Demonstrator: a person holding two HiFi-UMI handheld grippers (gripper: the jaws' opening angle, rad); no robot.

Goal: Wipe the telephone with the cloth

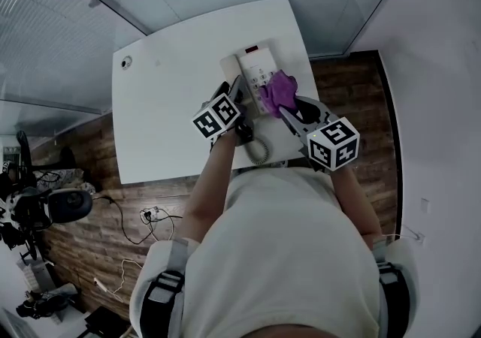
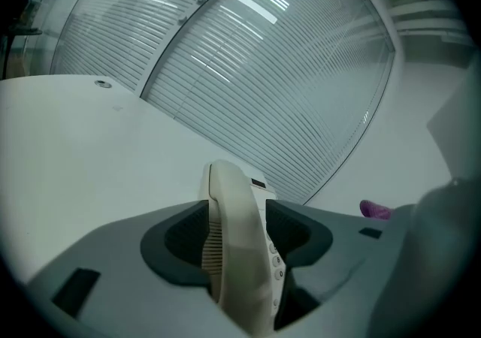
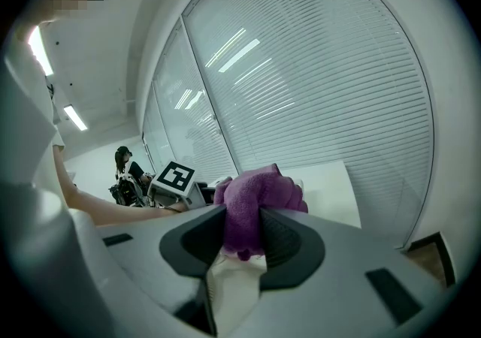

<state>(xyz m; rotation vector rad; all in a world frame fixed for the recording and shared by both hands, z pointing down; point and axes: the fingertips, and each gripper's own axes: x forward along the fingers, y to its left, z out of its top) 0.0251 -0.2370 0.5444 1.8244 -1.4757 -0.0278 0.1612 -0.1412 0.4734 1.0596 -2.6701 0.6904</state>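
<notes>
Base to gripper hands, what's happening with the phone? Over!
Left gripper shut on the handset. Right gripper shut on the purple cloth, cloth over the telephone base. Coiled cord close by, nothing blocking.

A white table (image 1: 165, 111) stands on wood-plank floor (image 1: 353, 104) beside glass partitions with horizontal blinds (image 2: 285, 73).

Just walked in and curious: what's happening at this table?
A person stands at the white table with a gripper in each hand. The left gripper has its jaws clamped on the handset of the cream telephone. The right gripper pinches a purple cloth over the telephone's keypad. Wiping looks under way.
</notes>
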